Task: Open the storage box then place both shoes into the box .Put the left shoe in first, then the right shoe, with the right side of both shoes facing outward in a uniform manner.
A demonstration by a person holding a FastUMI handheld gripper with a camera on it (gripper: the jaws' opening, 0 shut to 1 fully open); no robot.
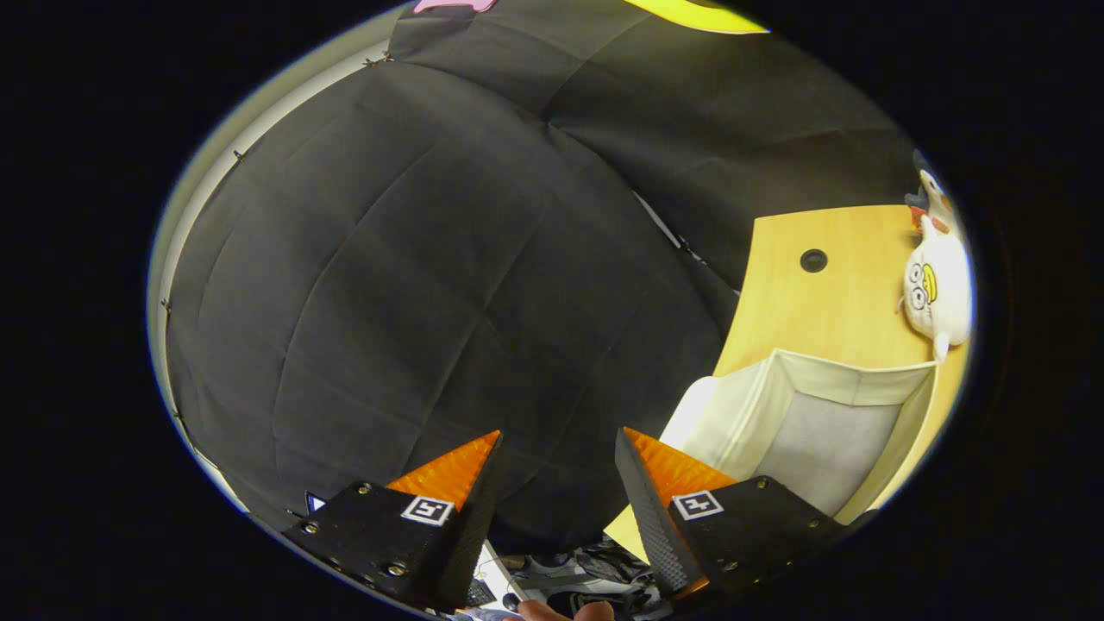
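The gripper (556,453), fingers parted and holding nothing, points at the booth wall. The storage box (849,384) stands open on the wooden table (819,302) beside a plush toy (936,289), apparently ready for the shoes.

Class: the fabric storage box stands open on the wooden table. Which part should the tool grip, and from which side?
Grip the near wall's top rim of the storage box, one finger inside and one outside, coming from above. The box is open-topped and its thin upright walls offer an edge, probably floppy. The tool is open, empty, aimed at the cloth wall with the box beside it.
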